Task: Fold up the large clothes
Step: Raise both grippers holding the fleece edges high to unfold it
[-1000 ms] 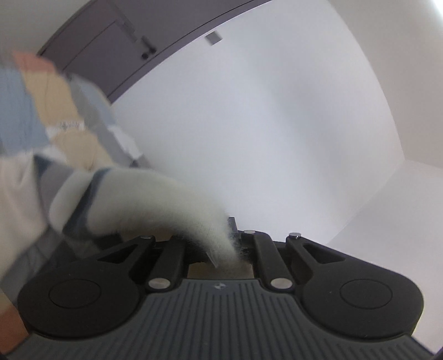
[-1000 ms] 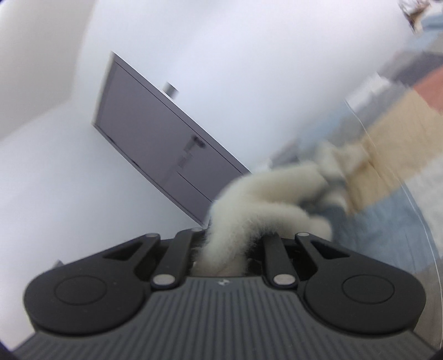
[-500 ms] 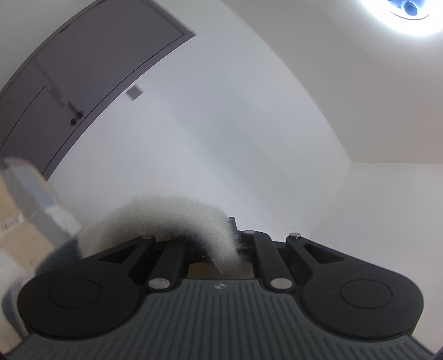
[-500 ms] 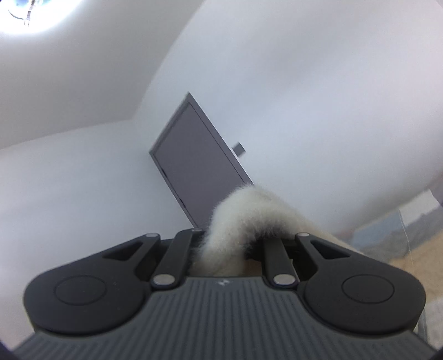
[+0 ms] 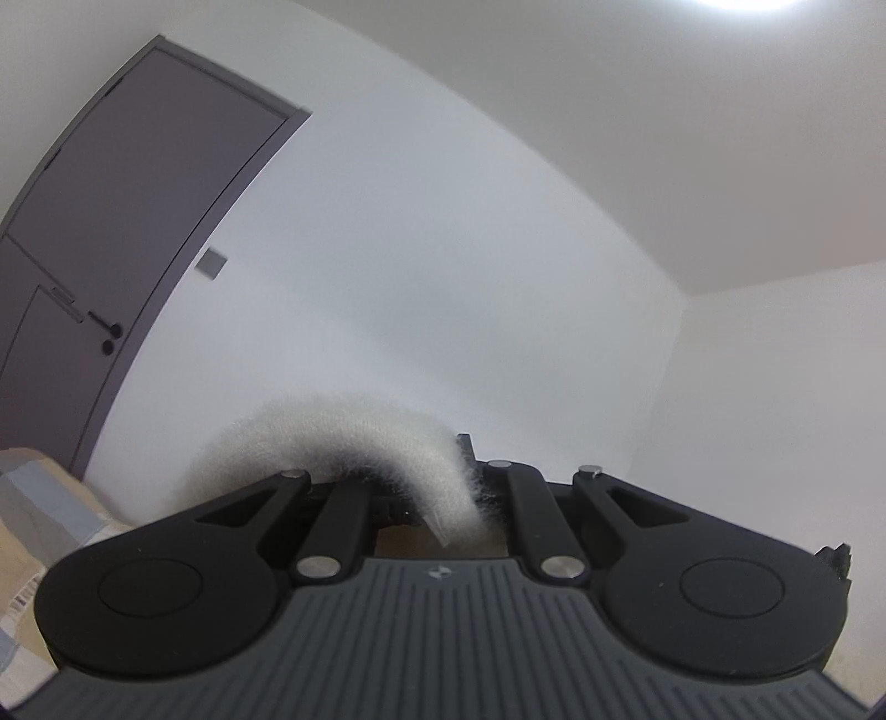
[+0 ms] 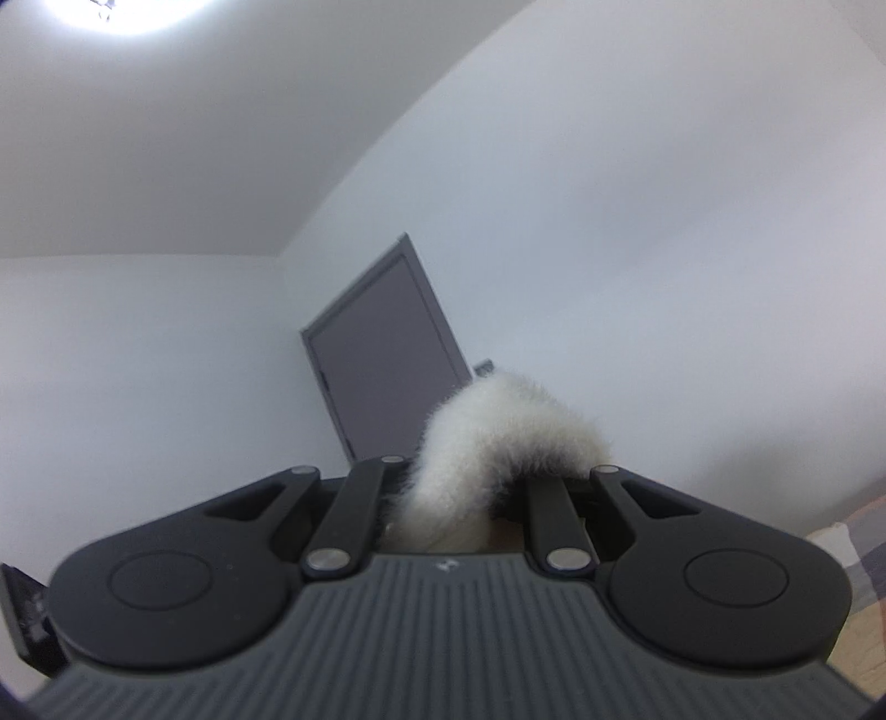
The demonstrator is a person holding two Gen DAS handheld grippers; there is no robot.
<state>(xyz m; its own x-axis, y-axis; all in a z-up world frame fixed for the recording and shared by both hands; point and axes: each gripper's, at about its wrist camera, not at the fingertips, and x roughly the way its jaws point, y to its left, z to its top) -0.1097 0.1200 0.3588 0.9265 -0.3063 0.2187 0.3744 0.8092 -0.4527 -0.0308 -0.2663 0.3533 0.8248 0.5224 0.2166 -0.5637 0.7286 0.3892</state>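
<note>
A fluffy white garment (image 5: 332, 437) is pinched in my left gripper (image 5: 443, 498) and drapes off to the left and down, out of sight. The same fluffy white garment (image 6: 498, 437) is pinched in my right gripper (image 6: 454, 504) and arcs to the right, behind the gripper body. Both grippers are shut on the fabric and tilted upward, facing wall and ceiling. The fingertips are hidden by the fleece. The rest of the garment is hidden below both views.
A grey door (image 5: 111, 221) stands in a white wall; it also shows in the right wrist view (image 6: 387, 354). A patchwork bed cover (image 5: 39, 509) shows at the lower left edge and in the right wrist view (image 6: 853, 548). A ceiling light (image 6: 116, 8) glows above.
Both grippers have risen and tilted upward with the garment held. The bed cover and hanging fabric have dropped nearly out of view; wall and ceiling now fill both views.
</note>
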